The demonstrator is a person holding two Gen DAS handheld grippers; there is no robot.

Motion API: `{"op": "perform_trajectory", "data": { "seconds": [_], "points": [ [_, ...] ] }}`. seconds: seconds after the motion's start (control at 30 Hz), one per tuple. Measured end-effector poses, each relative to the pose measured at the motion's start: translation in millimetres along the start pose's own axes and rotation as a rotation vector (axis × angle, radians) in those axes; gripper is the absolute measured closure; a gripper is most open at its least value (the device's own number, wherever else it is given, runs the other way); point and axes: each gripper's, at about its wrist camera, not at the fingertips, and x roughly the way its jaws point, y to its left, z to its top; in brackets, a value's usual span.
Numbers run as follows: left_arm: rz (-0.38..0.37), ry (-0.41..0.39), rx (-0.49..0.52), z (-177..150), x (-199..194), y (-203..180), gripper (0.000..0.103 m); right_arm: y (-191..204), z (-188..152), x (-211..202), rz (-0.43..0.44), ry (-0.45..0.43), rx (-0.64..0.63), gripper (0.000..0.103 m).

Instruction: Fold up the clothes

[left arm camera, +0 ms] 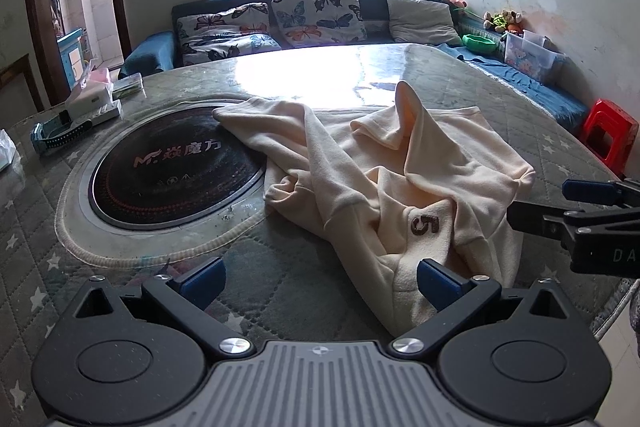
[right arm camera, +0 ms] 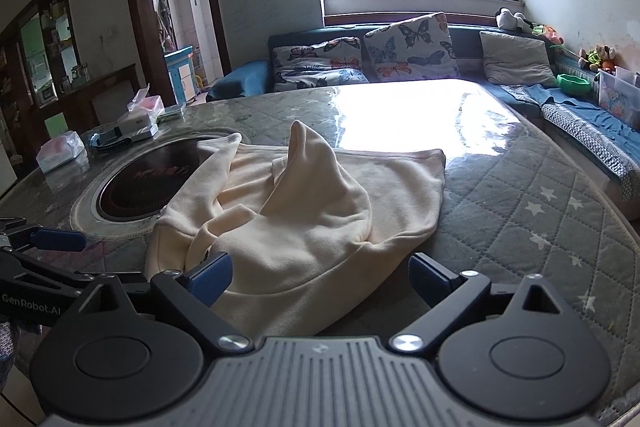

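Note:
A cream fleece garment (left arm camera: 400,183) with a brown "5" patch (left arm camera: 425,225) lies crumpled on the quilted table, one peak of cloth standing up. It also shows in the right wrist view (right arm camera: 304,223). My left gripper (left arm camera: 320,283) is open and empty, its fingers astride the garment's near edge. My right gripper (right arm camera: 320,279) is open and empty, just short of the garment's near hem. The right gripper also shows at the right edge of the left wrist view (left arm camera: 592,211), and the left gripper at the left edge of the right wrist view (right arm camera: 40,247).
A round black induction hob (left arm camera: 176,175) is set in the table left of the garment. Boxes and a blue watch (left arm camera: 60,135) sit at the far left. A sofa with butterfly cushions (left arm camera: 316,11) stands behind. A red stool (left arm camera: 610,131) is at the right.

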Motion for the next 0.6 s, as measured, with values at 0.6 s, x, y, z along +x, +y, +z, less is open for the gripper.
{"op": "perform_trajectory", "data": {
  "seconds": [0.6],
  "points": [
    [-0.006,-0.039,0.003,17,4,3,0.004,7,9,12,0.037,0.015,-0.028,0.015]
  ]
}}
